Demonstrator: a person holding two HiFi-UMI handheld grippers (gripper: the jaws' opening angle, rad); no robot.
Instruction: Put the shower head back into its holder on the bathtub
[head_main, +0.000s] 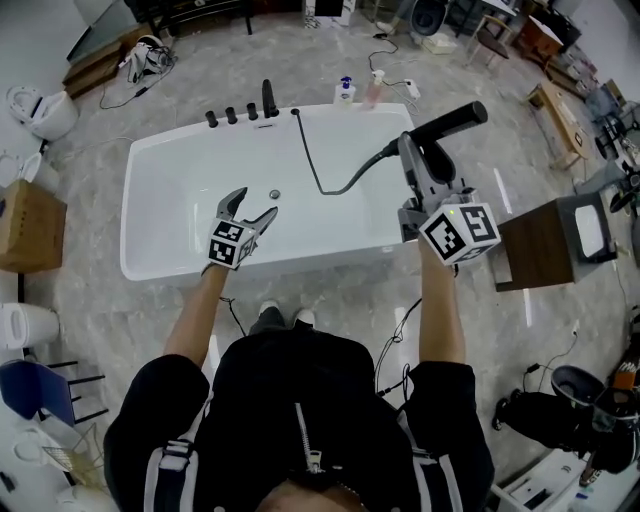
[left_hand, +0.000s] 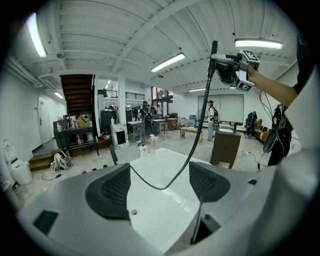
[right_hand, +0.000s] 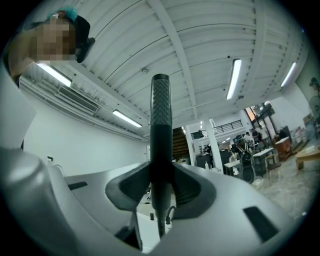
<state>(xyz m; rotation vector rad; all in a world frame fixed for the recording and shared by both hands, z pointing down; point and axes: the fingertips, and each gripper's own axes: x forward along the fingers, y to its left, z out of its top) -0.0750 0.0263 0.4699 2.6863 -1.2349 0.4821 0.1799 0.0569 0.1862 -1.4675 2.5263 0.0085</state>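
Observation:
The black shower head (head_main: 452, 123) is lifted over the right end of the white bathtub (head_main: 150, 165). My right gripper (head_main: 413, 152) is shut on its handle. Its black hose (head_main: 330, 188) sags into the tub and runs to the far rim. There a tall black upright fitting (head_main: 268, 98) stands beside three black knobs (head_main: 231, 115). In the right gripper view the shower head (right_hand: 160, 120) stands upright, squeezed between both pads. My left gripper (head_main: 247, 213) hangs open and empty over the tub's near side. From the left gripper (left_hand: 159, 186) I see the hose (left_hand: 192, 150) and the tub (left_hand: 165, 210).
The drain (head_main: 275, 194) lies in the tub floor. Two bottles (head_main: 346, 91) stand on the floor behind the far rim. A wooden side table (head_main: 538, 246) is at the tub's right, a cardboard box (head_main: 24, 226) at its left. Cables lie on the floor.

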